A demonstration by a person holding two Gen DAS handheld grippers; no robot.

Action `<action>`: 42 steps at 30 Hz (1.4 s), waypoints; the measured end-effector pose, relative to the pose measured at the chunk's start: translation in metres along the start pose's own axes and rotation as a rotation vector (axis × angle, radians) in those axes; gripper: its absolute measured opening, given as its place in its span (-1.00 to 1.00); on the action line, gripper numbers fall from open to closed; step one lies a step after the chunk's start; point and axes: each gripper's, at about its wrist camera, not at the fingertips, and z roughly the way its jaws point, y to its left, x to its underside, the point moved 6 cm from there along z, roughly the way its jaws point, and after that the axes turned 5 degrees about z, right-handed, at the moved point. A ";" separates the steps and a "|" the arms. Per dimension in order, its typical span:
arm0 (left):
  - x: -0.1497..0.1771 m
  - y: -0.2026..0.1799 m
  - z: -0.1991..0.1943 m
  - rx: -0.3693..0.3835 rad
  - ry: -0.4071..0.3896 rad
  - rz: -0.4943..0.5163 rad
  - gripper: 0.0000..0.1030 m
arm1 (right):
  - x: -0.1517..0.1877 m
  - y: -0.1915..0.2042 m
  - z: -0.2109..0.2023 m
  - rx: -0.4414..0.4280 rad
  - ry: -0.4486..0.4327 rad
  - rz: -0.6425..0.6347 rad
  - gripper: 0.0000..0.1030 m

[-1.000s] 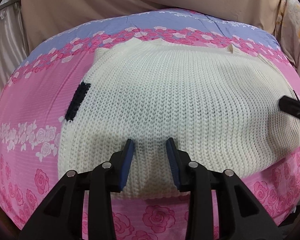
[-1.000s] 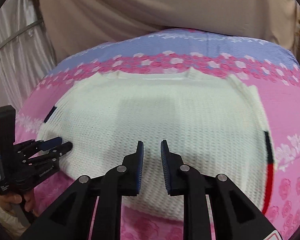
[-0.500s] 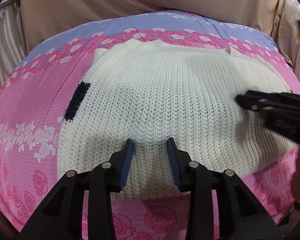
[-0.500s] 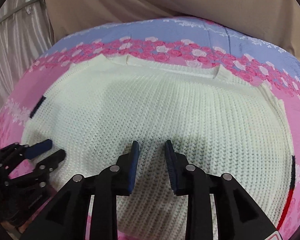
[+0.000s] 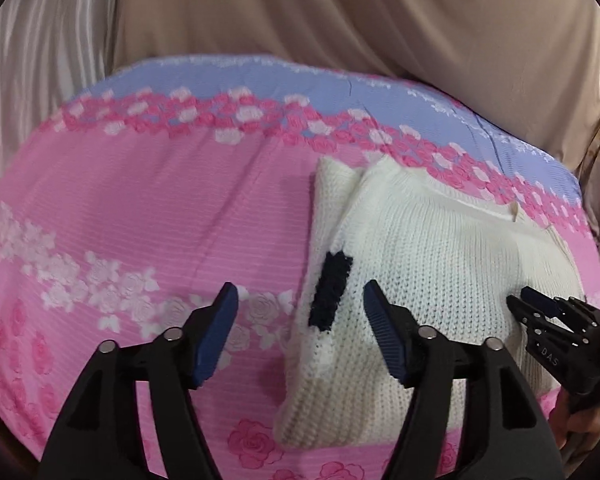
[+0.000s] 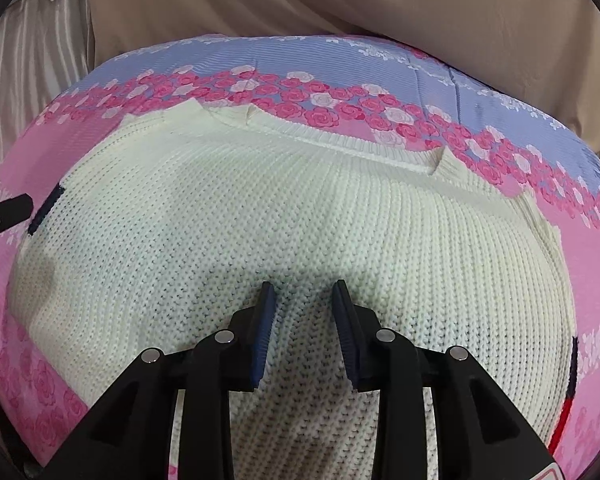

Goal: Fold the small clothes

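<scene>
Two hand-held grippers flank a cream knitted sweater (image 6: 300,216) on the pink rose-print bedspread (image 5: 140,208): left gripper (image 5: 298,300), just opened wide and empty, nearest its navy-trimmed side edge (image 5: 332,288); right gripper (image 6: 304,308) part-open over the middle, pinching nothing.

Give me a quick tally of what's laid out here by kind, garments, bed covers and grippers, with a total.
Garments: 1, the cream knitted sweater
Bed covers: 1, the pink and blue floral sheet
Grippers: 2, the left gripper with jaws wide apart, and the right gripper with jaws slightly apart over the knit
Total: 4
</scene>
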 end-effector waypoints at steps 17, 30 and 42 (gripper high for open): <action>0.014 -0.026 0.050 0.048 0.083 -0.036 0.75 | -0.008 -0.003 0.006 -0.037 -0.018 -0.004 -0.29; -0.013 -0.074 0.003 0.130 -0.021 0.054 -0.53 | -0.002 -0.012 -0.011 -0.062 -0.034 0.041 -0.16; -0.030 -0.241 -0.042 0.381 -0.127 0.336 -0.56 | 0.050 -0.151 -0.076 0.020 -0.098 0.330 -0.10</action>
